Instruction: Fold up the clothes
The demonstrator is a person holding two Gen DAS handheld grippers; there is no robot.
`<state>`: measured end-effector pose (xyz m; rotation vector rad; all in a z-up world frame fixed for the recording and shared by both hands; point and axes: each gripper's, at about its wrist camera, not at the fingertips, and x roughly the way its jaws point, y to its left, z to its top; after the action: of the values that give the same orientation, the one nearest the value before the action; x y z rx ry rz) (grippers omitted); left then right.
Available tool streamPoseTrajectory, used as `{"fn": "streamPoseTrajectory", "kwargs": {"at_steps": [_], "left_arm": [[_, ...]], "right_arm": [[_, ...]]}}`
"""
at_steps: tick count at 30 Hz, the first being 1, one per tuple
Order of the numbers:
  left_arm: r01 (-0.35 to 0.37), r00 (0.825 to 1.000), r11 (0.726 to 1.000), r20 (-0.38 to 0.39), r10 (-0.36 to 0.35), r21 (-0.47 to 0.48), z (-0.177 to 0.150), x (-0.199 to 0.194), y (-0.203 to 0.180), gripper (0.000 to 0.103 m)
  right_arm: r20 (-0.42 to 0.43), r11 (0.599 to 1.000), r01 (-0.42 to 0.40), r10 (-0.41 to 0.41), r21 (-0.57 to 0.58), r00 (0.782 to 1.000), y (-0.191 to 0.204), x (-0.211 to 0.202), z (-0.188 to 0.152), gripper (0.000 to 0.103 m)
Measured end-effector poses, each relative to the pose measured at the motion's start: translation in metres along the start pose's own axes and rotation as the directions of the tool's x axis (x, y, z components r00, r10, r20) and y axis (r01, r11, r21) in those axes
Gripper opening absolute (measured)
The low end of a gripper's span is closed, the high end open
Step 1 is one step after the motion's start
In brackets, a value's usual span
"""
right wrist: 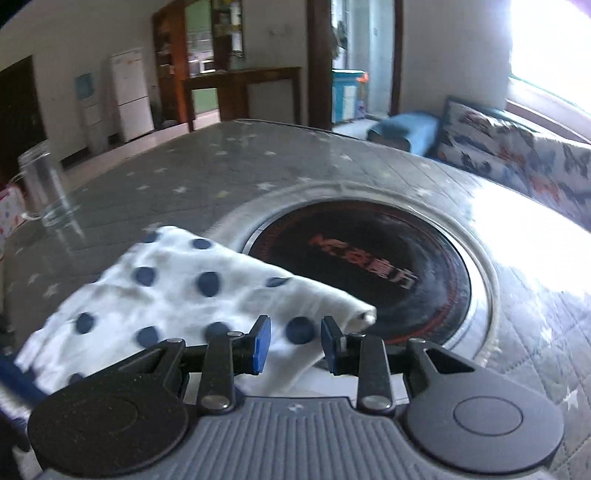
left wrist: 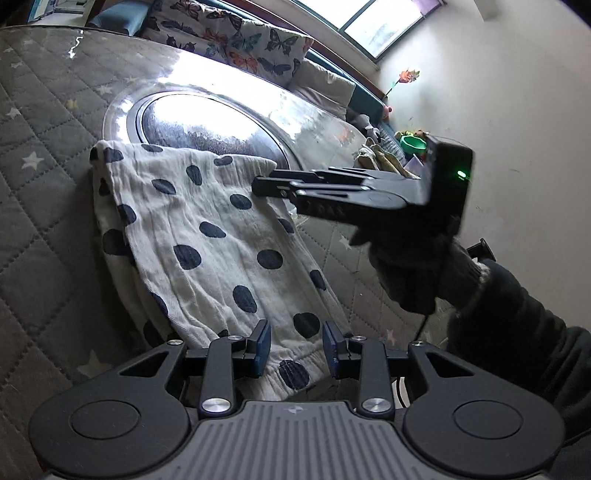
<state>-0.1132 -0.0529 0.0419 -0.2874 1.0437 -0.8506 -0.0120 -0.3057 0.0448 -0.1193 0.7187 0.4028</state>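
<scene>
A white garment with dark blue dots [left wrist: 207, 236] lies folded on the glass-topped table, its far edge over the rim of the round cooktop. My left gripper [left wrist: 296, 347] is open, its pads either side of the garment's near elastic hem. My right gripper [left wrist: 264, 184] shows in the left wrist view from the side, at the garment's far right corner. In the right wrist view the right gripper [right wrist: 295, 345] is open, just above the garment [right wrist: 177, 291] near its corner.
A round black cooktop [right wrist: 373, 269] is set in the table's middle. The table [right wrist: 229, 166] has a grey star-quilted cover under glass. A clear glass jar [right wrist: 40, 184] stands at the far left. A sofa with butterfly cushions [left wrist: 229, 33] runs behind the table.
</scene>
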Motion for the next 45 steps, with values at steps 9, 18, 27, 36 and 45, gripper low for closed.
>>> {"fn": "streamPoseTrajectory", "kwargs": {"at_steps": [9, 18, 27, 36, 45], "left_arm": [[0.006, 1.0, 1.0, -0.022, -0.006, -0.004, -0.004, 0.004, 0.003, 0.038], [0.005, 1.0, 1.0, -0.018, -0.005, -0.017, -0.003, 0.005, 0.002, 0.042], [0.014, 1.0, 1.0, -0.01, -0.015, -0.027, -0.006, 0.005, 0.002, 0.046], [0.021, 1.0, 1.0, 0.013, -0.021, -0.005, -0.006, -0.004, -0.004, 0.048], [-0.041, 0.991, 0.998, 0.133, 0.034, 0.048, -0.023, -0.067, -0.007, 0.059]], "right_arm": [[0.049, 0.993, 0.118, -0.117, -0.026, 0.992, -0.012, -0.006, 0.014, 0.029], [-0.021, 0.964, -0.15, 0.15, -0.22, 0.989, 0.06, 0.01, 0.037, 0.035], [-0.09, 0.926, -0.205, 0.185, -0.316, 0.979, 0.098, 0.056, 0.058, 0.041], [-0.069, 0.974, -0.139, 0.128, -0.181, 0.989, 0.06, 0.069, 0.072, 0.045], [-0.092, 0.995, -0.103, 0.104, 0.015, 0.99, -0.011, 0.029, 0.053, 0.045]]}}
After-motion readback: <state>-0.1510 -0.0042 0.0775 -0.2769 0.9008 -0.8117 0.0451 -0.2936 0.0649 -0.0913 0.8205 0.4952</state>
